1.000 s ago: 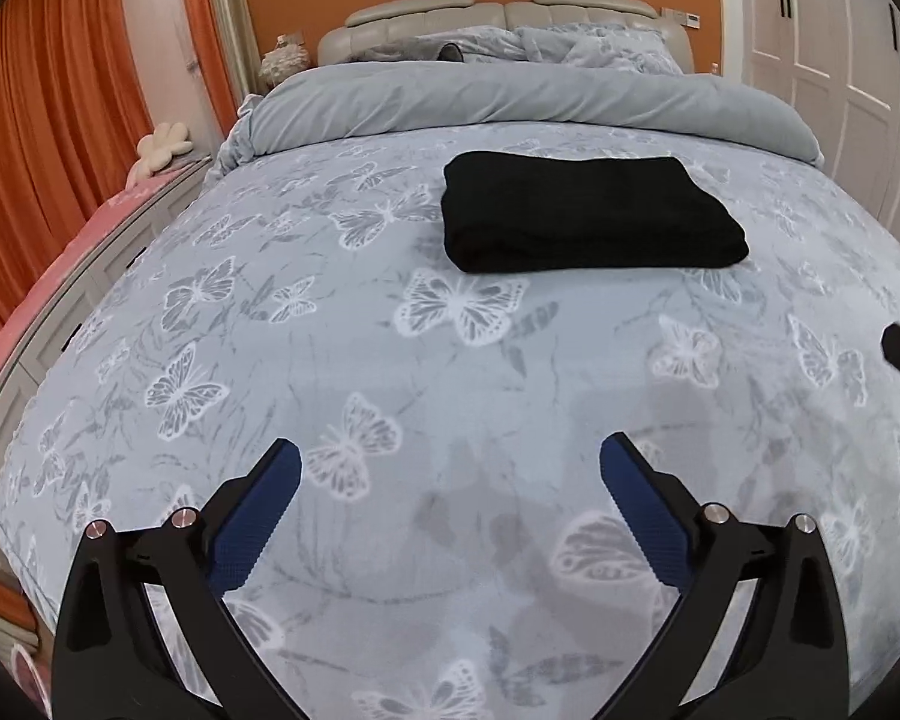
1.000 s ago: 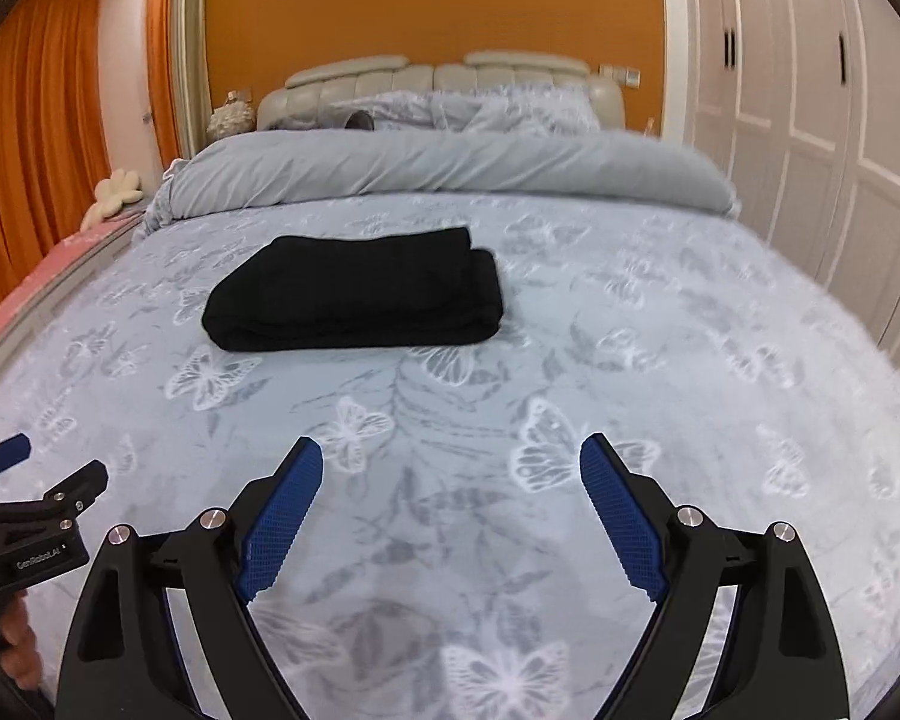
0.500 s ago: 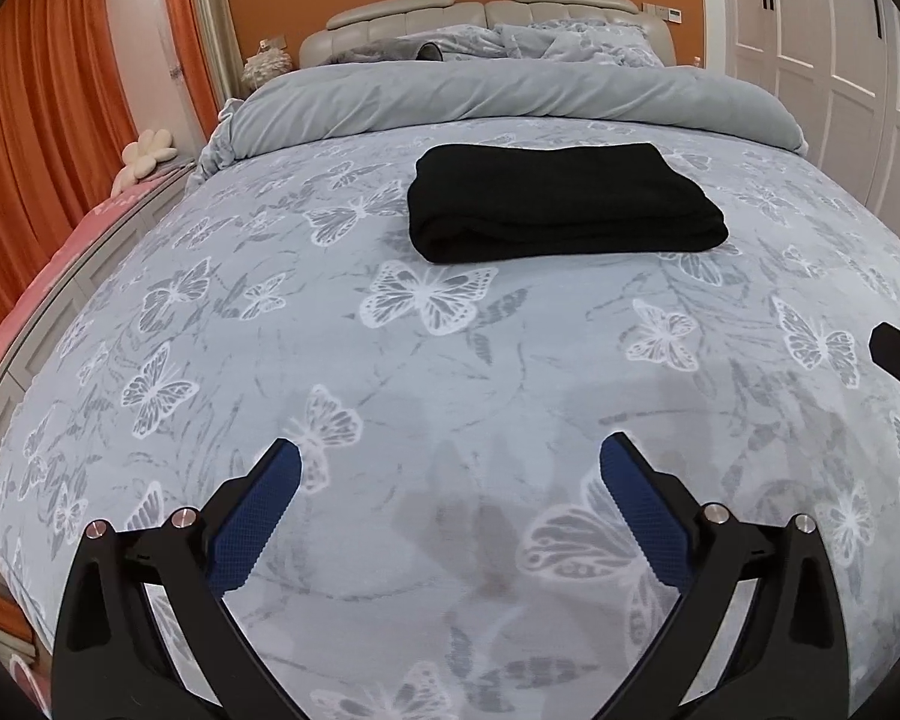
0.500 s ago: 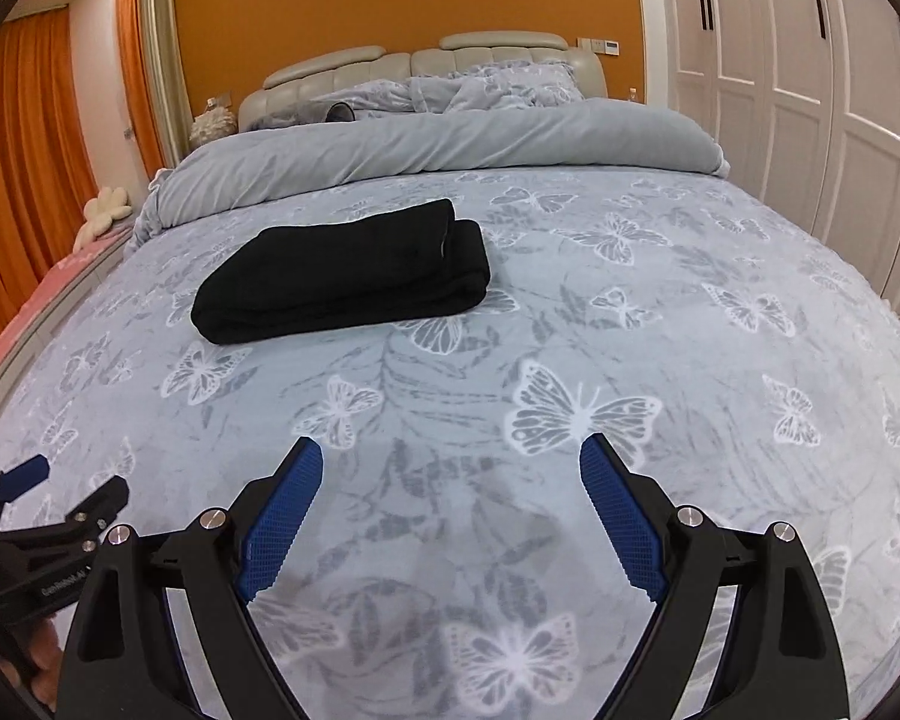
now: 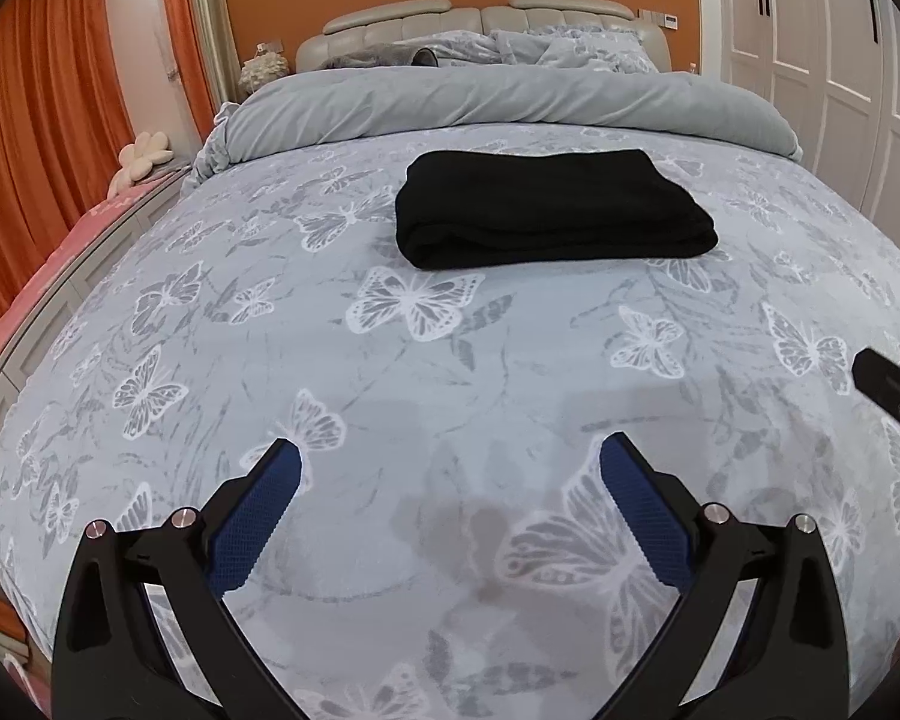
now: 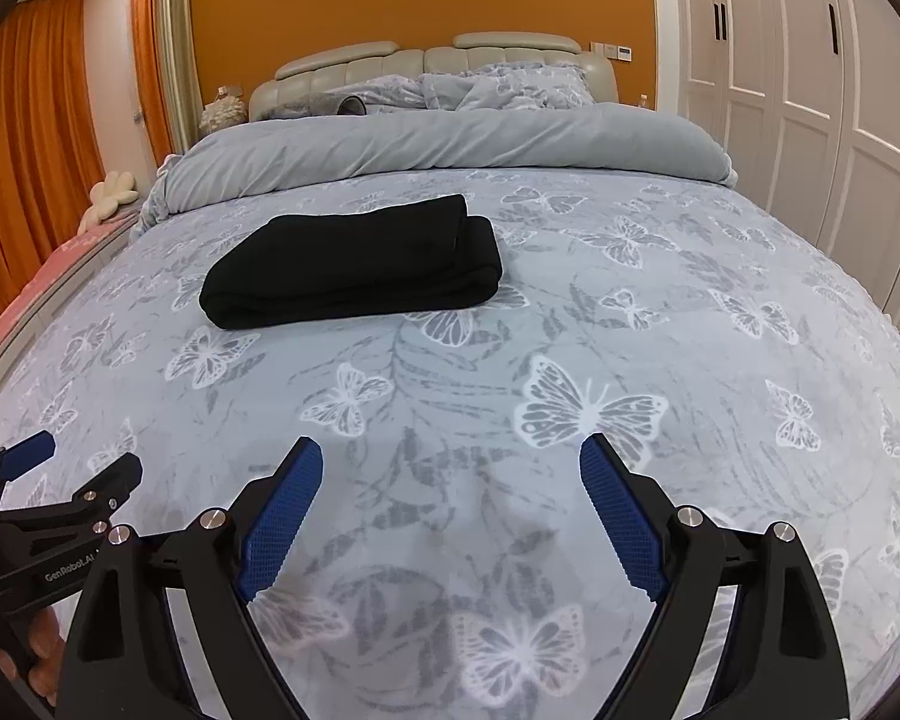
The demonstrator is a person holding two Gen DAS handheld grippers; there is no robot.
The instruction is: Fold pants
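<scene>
On the bed (image 5: 426,372), spread with a pale blue cover printed with white and grey butterflies, the black pants (image 5: 552,210) lie folded into a thick, neat rectangle, roughly midway up the mattress and a little short of the rolled-back grey duvet (image 5: 498,99). From the right wrist view the same pants (image 6: 354,261) sit left of centre, with the stacked layers of the fold showing at their right end. Both tools hang over the near part of the bed, well apart from the pants and touching nothing. The left tool (image 5: 450,468) has its two blue-padded fingers (image 5: 258,516) spread wide with only bedcover between them; the right tool (image 6: 450,462) is spread wide in the same way, its pads (image 6: 621,519) likewise empty. At the right edge of the left wrist view a black tip of the right tool is just visible, and in the right wrist view the left tool (image 6: 72,465) shows at the lower left, with part of a hand (image 6: 42,654) gripping its handle. Behind the duvet are patterned pillows (image 6: 498,87) and a cream padded headboard (image 6: 438,57) against an orange wall (image 6: 420,6); orange curtains (image 5: 42,96) hang on the left and white wardrobe doors (image 6: 810,96) stand on the right.
</scene>
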